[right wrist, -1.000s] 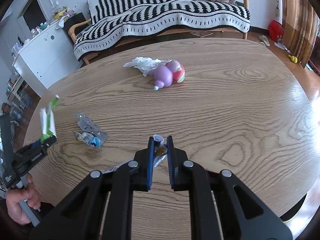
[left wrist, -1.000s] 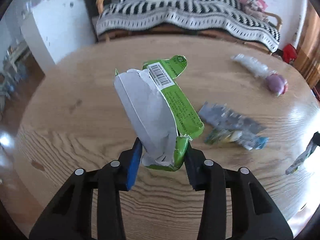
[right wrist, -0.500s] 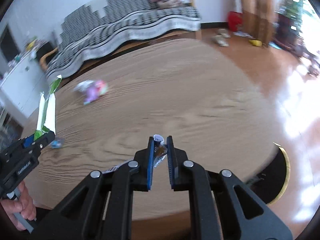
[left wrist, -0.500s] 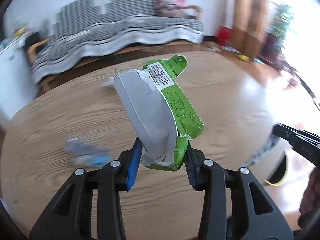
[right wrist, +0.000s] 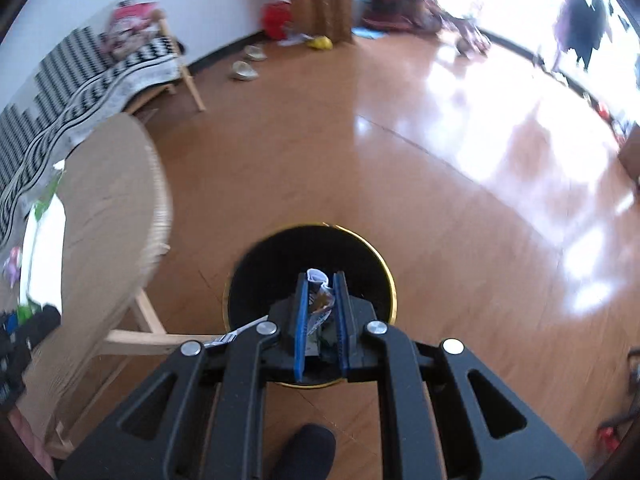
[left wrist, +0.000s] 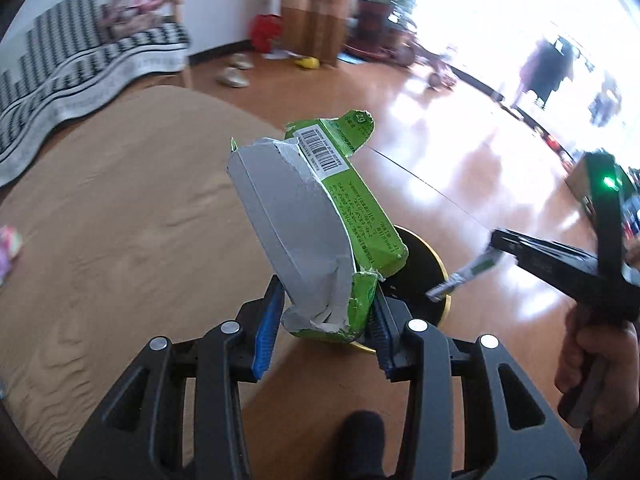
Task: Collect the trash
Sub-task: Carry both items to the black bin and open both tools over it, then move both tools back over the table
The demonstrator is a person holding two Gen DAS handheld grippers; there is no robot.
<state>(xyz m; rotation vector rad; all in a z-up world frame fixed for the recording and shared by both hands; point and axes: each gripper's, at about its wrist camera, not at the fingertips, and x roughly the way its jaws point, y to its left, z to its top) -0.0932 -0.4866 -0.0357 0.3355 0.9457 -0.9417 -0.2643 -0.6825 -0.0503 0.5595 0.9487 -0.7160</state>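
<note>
My left gripper (left wrist: pixel 326 312) is shut on a torn green carton (left wrist: pixel 316 220) with a grey inside and a barcode; the carton stands up from the jaws over the table's edge. Behind it on the floor sits a round black bin with a gold rim (left wrist: pixel 424 268). My right gripper (right wrist: pixel 322 300) is shut on a small crumpled wrapper (right wrist: pixel 320 300) and hangs directly over the black bin (right wrist: pixel 280 264). From the left wrist view the right gripper (left wrist: pixel 492 254) shows at the right with the wrapper (left wrist: pixel 464 276) dangling from it, held by a hand (left wrist: pixel 596 356).
The round wooden table (left wrist: pixel 120 216) fills the left; its edge and legs (right wrist: pixel 136 336) stand left of the bin. A pink toy (left wrist: pixel 8 244) lies on the table at far left. A striped sofa (right wrist: pixel 80 72), slippers (right wrist: pixel 244 70) and glossy wooden floor (right wrist: pixel 440 160) lie beyond. A dark foot (right wrist: pixel 308 452) shows below.
Both grippers swung right from over the table to the bin on the floor, still holding the carton and the wrapper. The table trash has left the view.
</note>
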